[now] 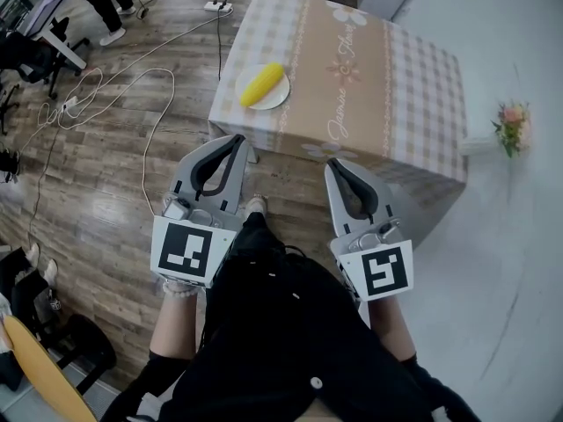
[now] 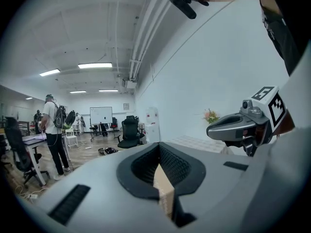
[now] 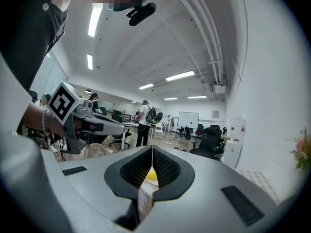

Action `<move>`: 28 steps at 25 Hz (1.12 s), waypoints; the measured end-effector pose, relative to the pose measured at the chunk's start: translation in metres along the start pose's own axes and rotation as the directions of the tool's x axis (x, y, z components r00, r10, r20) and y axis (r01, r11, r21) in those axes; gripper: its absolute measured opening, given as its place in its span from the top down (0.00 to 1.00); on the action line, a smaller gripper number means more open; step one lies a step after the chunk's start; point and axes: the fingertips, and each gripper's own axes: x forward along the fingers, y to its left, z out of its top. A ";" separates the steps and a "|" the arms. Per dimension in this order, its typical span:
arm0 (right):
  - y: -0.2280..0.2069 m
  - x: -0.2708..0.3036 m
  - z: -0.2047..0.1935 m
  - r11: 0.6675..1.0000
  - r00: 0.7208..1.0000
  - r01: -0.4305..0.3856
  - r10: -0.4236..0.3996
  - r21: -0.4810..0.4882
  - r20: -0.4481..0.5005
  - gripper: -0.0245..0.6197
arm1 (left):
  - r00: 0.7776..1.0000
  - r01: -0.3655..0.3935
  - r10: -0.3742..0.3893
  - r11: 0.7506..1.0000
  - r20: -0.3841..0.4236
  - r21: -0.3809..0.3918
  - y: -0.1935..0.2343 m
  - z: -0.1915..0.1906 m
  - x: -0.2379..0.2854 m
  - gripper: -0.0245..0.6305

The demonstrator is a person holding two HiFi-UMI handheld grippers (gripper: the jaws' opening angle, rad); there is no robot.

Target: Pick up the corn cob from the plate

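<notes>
Yellow corn cob: on white plate at table corner, well ahead of both grippers.
Left gripper: jaws together, empty.
Right gripper: jaws together, empty.

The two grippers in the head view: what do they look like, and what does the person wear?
The left gripper and right gripper are grey, with curved fingers lined in black. Each carries a white cube with black square markers. The person wears black clothing and a beaded bracelet.
</notes>
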 end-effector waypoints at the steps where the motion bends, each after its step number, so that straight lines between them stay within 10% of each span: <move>1: -0.002 0.007 0.001 1.000 1.000 0.003 -0.003 0.007 -0.001 0.90 | 1.000 0.003 -0.003 1.000 0.000 0.000 0.006 0.000 0.004 0.94; 28: -0.057 0.146 0.017 0.992 0.993 0.119 -0.120 0.046 0.010 0.90 | 0.994 0.104 -0.104 0.995 0.038 0.006 0.120 0.002 0.112 0.94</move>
